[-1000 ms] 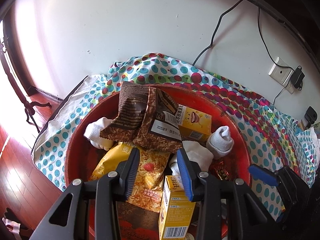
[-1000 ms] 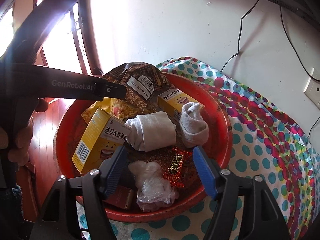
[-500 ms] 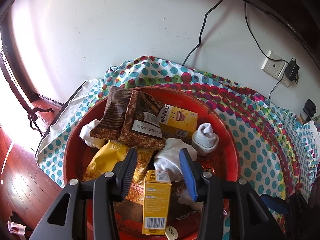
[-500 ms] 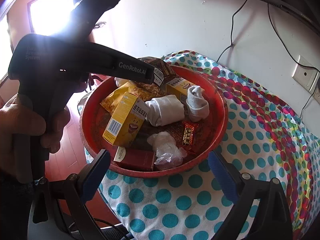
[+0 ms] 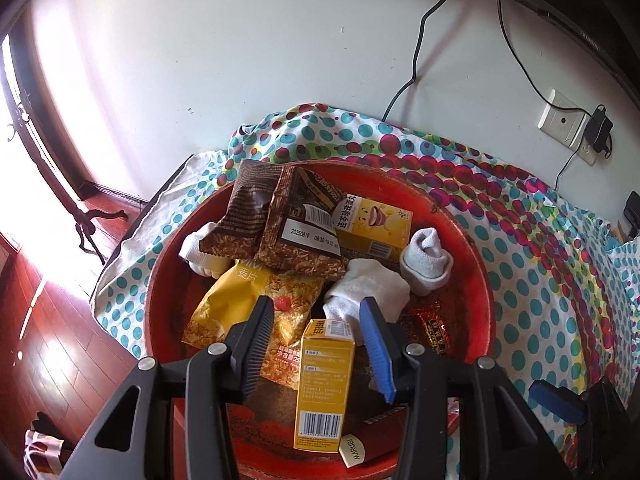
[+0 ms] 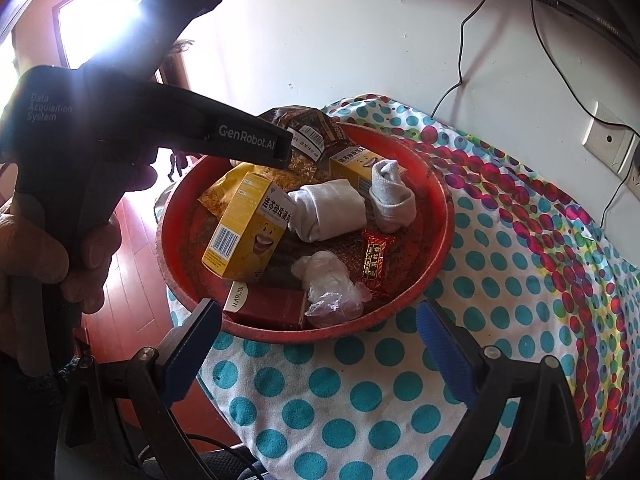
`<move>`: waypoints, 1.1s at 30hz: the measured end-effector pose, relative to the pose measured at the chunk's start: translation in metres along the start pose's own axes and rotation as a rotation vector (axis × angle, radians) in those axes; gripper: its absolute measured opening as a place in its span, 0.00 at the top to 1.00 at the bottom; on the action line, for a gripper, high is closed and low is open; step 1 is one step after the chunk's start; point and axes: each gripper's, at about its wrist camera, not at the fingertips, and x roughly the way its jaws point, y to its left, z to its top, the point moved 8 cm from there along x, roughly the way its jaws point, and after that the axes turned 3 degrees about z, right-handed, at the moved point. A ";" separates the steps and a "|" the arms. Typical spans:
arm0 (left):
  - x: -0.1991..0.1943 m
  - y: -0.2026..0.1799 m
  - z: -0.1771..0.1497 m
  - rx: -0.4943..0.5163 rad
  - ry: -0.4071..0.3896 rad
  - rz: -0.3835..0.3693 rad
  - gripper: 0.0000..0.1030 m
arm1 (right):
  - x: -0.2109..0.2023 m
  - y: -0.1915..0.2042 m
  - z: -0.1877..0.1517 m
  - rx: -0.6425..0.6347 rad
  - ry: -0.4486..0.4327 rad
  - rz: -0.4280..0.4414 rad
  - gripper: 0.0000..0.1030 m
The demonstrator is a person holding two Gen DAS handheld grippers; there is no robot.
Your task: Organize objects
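A red round tray (image 5: 476,276) (image 6: 436,240) on a polka-dot cloth holds snack bags, boxes and socks. My left gripper (image 5: 318,344) is open above the tray, its jaws either side of a yellow box (image 5: 324,384) (image 6: 248,228) that lies on the pile, apart from both pads. A second yellow box (image 5: 376,224), brown bags (image 5: 280,216), a yellow bag (image 5: 236,300), a folded white cloth (image 6: 332,212), a rolled sock (image 6: 390,196), a red candy (image 6: 374,260), a plastic wad (image 6: 326,284) and a dark red box (image 6: 268,306) lie there too. My right gripper (image 6: 316,344) is open, empty, before the tray's near rim.
The polka-dot cloth (image 6: 360,400) covers the table, whose left edge drops to a red wood floor (image 5: 48,340). A white wall with a socket (image 5: 562,122) and cables stands behind. The left gripper's body and the hand (image 6: 48,248) holding it fill the left of the right wrist view.
Both grippers have pulled back and up from the tray. The right gripper has left the tray and opened wider. The yellow box lies between the left jaws, farther off.
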 end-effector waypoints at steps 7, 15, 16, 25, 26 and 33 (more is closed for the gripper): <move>-0.009 -0.005 0.003 0.029 -0.040 -0.004 0.56 | 0.005 0.007 -0.003 -0.015 0.010 0.013 0.05; -0.005 -0.001 0.004 -0.043 -0.020 -0.047 0.42 | 0.005 0.009 -0.001 -0.034 0.001 0.002 0.05; -0.003 0.001 0.004 -0.048 -0.010 -0.037 0.42 | 0.005 0.009 -0.001 -0.039 0.002 0.001 0.05; -0.006 0.000 0.004 -0.089 -0.007 -0.132 0.37 | 0.007 0.013 0.002 -0.014 0.020 0.027 0.05; -0.008 -0.001 0.005 -0.092 -0.013 -0.137 0.37 | 0.006 0.014 0.003 -0.016 0.019 0.032 0.05; -0.012 0.001 0.006 -0.066 -0.039 -0.085 0.37 | 0.006 0.018 0.005 -0.053 0.022 0.007 0.05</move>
